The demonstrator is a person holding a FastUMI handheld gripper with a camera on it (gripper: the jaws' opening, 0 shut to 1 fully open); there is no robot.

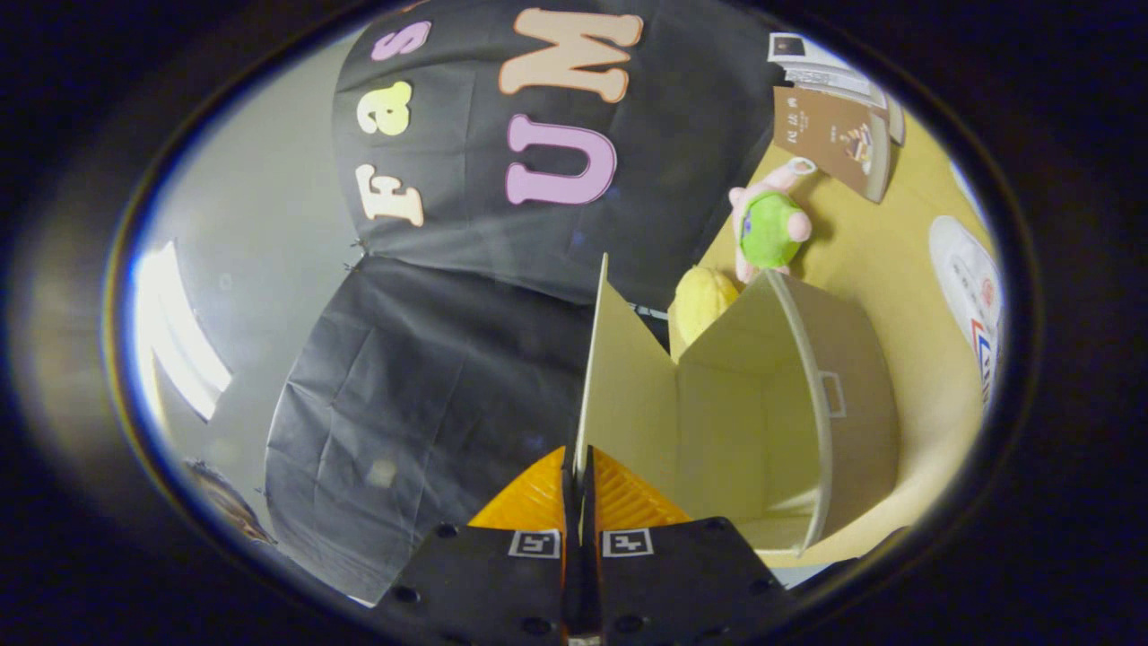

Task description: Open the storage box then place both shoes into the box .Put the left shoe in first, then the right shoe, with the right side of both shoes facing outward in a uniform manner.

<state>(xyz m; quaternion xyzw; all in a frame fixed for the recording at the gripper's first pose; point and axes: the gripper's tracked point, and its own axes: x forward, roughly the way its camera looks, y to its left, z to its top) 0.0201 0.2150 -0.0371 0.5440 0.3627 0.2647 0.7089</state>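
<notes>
The cream storage box [861,395] stands open on the yellow table [906,260], and its inside [717,422] holds nothing that I can see. Its thin lid [619,359] is swung up and away from the opening. The lid's edge runs straight into my gripper [578,459], which is shut on it, both fingers pressing the panel from either side. A white shoe [973,305] with red and blue marks lies on the table beyond the box, far from the fingers.
A pink and green plush toy [769,224] and a yellow rounded object [704,301] sit just behind the box. A brown book [839,135] lies farther back. The booth's black cloth wall [430,386] hangs to the lid's other side.
</notes>
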